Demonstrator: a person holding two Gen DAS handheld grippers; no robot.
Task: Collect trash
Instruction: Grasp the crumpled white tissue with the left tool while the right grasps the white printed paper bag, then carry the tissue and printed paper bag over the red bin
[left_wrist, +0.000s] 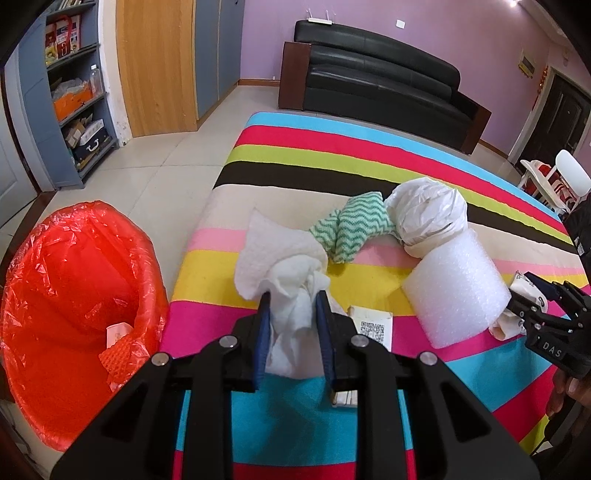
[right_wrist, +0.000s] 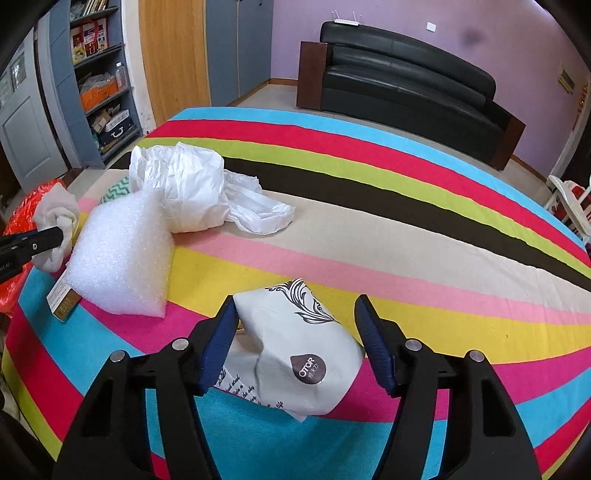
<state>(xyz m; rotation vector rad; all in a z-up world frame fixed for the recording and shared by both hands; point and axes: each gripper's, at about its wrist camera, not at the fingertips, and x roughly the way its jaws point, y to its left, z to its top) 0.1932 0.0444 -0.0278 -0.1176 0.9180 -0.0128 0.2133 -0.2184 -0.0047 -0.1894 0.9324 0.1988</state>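
Note:
My left gripper (left_wrist: 292, 295) is shut on a crumpled white paper towel (left_wrist: 284, 266) over the striped table's left part; it also shows in the right wrist view (right_wrist: 55, 214). A bin with a red bag liner (left_wrist: 74, 295) stands on the floor to the left. My right gripper (right_wrist: 297, 306) is open around a white printed tissue pack (right_wrist: 295, 354) lying on the table (right_wrist: 406, 221). A white foam roll (left_wrist: 458, 291), a white plastic bag bundle (left_wrist: 428, 214) and a green zigzag cloth (left_wrist: 354, 229) lie between the grippers.
A small QR-code box (left_wrist: 373, 325) lies just right of my left fingers. A black sofa (left_wrist: 380, 77) stands beyond the table, grey shelves (left_wrist: 77, 96) and a wooden door at far left, a white chair (left_wrist: 554, 181) at right.

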